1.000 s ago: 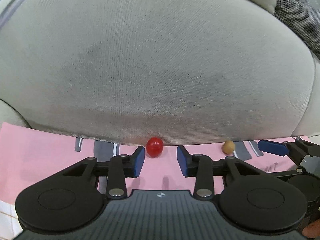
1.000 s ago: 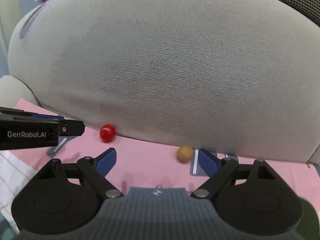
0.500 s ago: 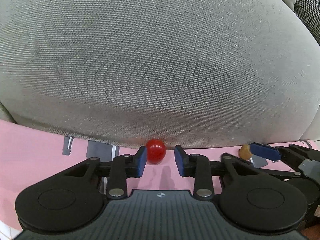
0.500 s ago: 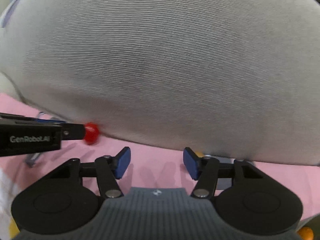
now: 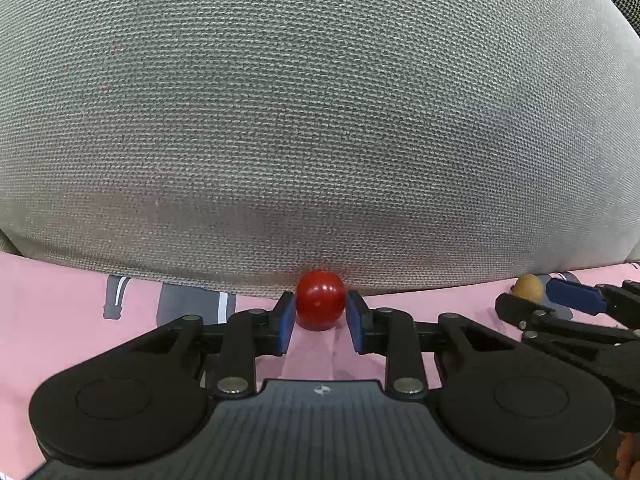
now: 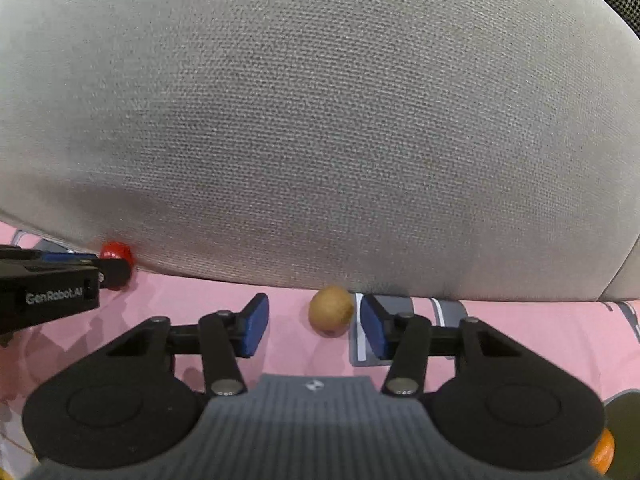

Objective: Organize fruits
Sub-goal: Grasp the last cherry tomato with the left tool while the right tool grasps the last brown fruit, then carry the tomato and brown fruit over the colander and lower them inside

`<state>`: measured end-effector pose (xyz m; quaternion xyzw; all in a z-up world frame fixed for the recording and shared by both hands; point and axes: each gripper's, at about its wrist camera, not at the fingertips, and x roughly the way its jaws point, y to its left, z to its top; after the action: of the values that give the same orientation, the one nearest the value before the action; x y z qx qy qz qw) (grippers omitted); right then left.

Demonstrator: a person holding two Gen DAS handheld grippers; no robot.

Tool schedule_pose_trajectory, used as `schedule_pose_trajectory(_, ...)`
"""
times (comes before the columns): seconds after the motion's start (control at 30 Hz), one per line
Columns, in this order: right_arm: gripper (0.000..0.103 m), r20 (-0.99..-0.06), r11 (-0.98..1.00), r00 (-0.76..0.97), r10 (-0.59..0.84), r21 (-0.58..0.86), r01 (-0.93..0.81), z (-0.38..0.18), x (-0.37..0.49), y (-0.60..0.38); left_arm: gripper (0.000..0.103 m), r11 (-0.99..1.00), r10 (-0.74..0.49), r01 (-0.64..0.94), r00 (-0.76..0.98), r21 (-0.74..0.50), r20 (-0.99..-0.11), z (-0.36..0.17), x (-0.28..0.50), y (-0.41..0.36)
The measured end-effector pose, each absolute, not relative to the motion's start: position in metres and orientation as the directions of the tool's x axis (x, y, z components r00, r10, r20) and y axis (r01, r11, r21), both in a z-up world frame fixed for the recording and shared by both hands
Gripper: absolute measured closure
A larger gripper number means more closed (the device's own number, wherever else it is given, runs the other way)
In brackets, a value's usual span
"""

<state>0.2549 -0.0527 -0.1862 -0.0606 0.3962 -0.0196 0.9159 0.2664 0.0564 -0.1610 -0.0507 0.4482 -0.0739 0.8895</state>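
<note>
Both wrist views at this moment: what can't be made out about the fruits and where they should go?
- Any bowl or tray for sorting: neither view shows one; the grey cushion fills both.
- Orange fruit: right wrist view, cut off by the edge and gripper body.
- Red fruit: left wrist view, pad contact unclear.
- Brown fruit: right wrist view, its far side meets cushion shadow.

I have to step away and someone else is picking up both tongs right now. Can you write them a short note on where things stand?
Left tongs: closed in around the red cherry tomato, pads at both its sides; the tomato is not lifted, it rests on the pink cloth against the grey cushion.
Right tongs: open, with the small brown fruit between the pads, nearer the right pad; not gripped.
Done: both fruits lined up for pickup.
Left: close the right tongs, lift both fruits, carry them to their place, which is not in view.
</note>
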Motion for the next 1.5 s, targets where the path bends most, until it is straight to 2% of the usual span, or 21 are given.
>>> schedule_pose_trajectory(0.2,0.060,-0.746,0.992,0.658,-0.106,-0.125,0.019,-0.202,0.266,-0.049,0.072,0.985,-0.170,0.095,0.582,-0.141,-0.795,-0.164,0.270,0.040)
schedule_pose_trajectory(0.33,0.081,-0.748,0.992,0.655,-0.109,-0.124,0.023,-0.206,0.269,-0.048,0.073,0.985,-0.173,0.086,0.577,-0.151,-0.798,-0.163,0.271,0.033)
schedule_pose_trajectory(0.57,0.081,-0.752,0.997,0.656,-0.062,-0.073,0.011,-0.192,0.262,-0.058,0.073,0.984,-0.173,0.077,0.598,-0.159,-0.783,-0.141,0.262,0.032)
schedule_pose_trajectory(0.83,0.081,-0.716,0.994,0.695,0.066,-0.012,-0.106,-0.161,0.237,-0.054,0.073,0.978,-0.192,0.060,0.637,-0.200,-0.747,-0.095,0.227,0.030)
schedule_pose_trajectory(1.23,0.081,-0.661,0.975,0.730,0.174,0.013,-0.221,-0.113,0.166,-0.077,0.073,0.956,-0.285,0.146,0.676,-0.255,-0.680,-0.032,0.166,0.016)
schedule_pose_trajectory(1.5,0.081,-0.639,0.976,0.747,0.181,0.025,-0.215,-0.091,0.105,-0.123,0.073,0.932,-0.361,0.248,0.661,-0.263,-0.657,-0.007,0.138,-0.022)
